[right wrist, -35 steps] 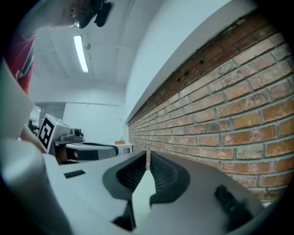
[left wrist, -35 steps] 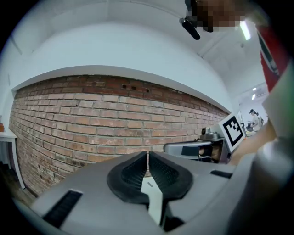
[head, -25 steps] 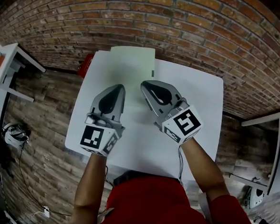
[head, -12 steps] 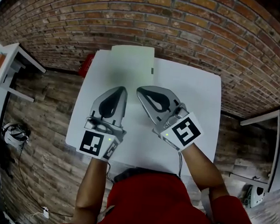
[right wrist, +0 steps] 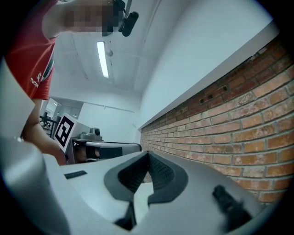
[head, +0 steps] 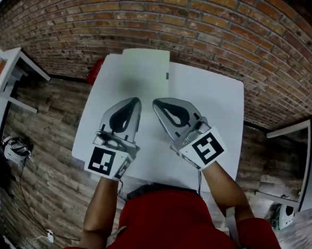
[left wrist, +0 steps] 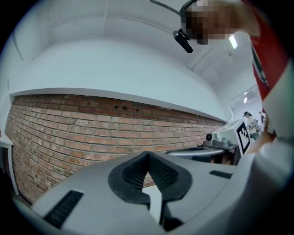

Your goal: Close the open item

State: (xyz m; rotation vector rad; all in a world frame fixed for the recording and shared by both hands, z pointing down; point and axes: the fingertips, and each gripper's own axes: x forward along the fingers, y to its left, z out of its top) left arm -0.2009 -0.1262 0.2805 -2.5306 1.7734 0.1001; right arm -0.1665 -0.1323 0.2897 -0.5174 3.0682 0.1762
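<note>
The left gripper (left wrist: 148, 153) is clenched, its ribbed pads meeting at the tip with nothing between them, and the right gripper (right wrist: 148, 153) is clenched and empty in the same way. In the head view the left gripper (head: 138, 101) and the right gripper (head: 155, 103) hover side by side over the middle of the white worktop (head: 216, 104), tips near each other but apart. The task's thing, a pale green item (head: 144, 67), lies well apart from both at the far edge of the worktop, close to the brick wall (head: 205, 29). It looks flat, and I cannot tell from here whether any cover is still raised. If closing remains, it probably goes best with one gripper resting on the item to steady it while the clenched tip of the other pushes the free edge over and down slowly. So near the edge, the item could slide or tip off under a hard shove. A red object (head: 95, 72) shows just beside the worktop's left far corner. As for writing, the item bears no print I can read, only a small dark mark (head: 166, 77) at its right edge. The marker cube (head: 106, 162) on each gripper carries black-and-white squares, not words. White lettering on the person's red shirt (head: 165, 223) is too small to read.
</note>
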